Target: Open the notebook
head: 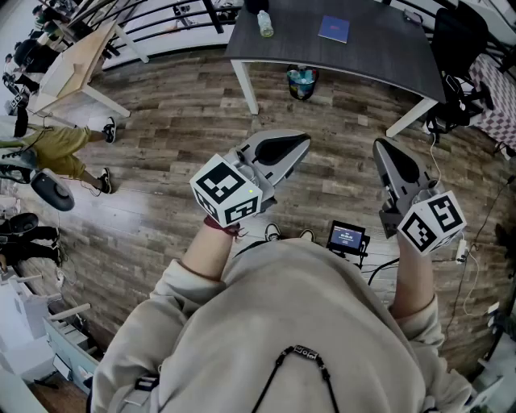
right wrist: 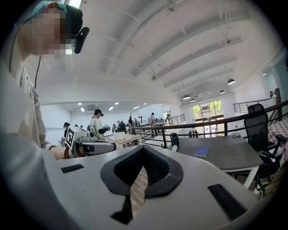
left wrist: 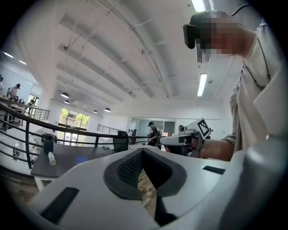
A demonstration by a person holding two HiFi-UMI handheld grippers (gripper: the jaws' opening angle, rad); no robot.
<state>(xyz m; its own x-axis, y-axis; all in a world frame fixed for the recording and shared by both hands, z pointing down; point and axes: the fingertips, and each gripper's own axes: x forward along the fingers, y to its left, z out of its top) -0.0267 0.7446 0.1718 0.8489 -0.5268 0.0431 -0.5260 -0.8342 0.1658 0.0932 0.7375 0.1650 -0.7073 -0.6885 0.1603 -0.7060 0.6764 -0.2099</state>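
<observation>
A blue notebook [head: 333,29] lies closed on the dark grey table [head: 379,44] at the far end of the head view, well away from both grippers. The left gripper view shows this notebook [left wrist: 82,159] small at the left, and in the right gripper view the notebook [right wrist: 202,152] lies right of centre. My left gripper [head: 302,143] is held near my chest, shut and empty, its tip [left wrist: 143,150] pointing level. My right gripper [head: 379,147] hovers beside it, also shut with nothing in it, and its tip [right wrist: 144,147] aims toward the table.
A clear bottle [head: 264,22] stands on the table's left part. A bin [head: 302,82] sits under the table and a black office chair [head: 459,40] stands at its right. A wooden table [head: 76,56] and a seated person [head: 48,149] are at the left. A small screen device [head: 347,237] lies on the plank floor.
</observation>
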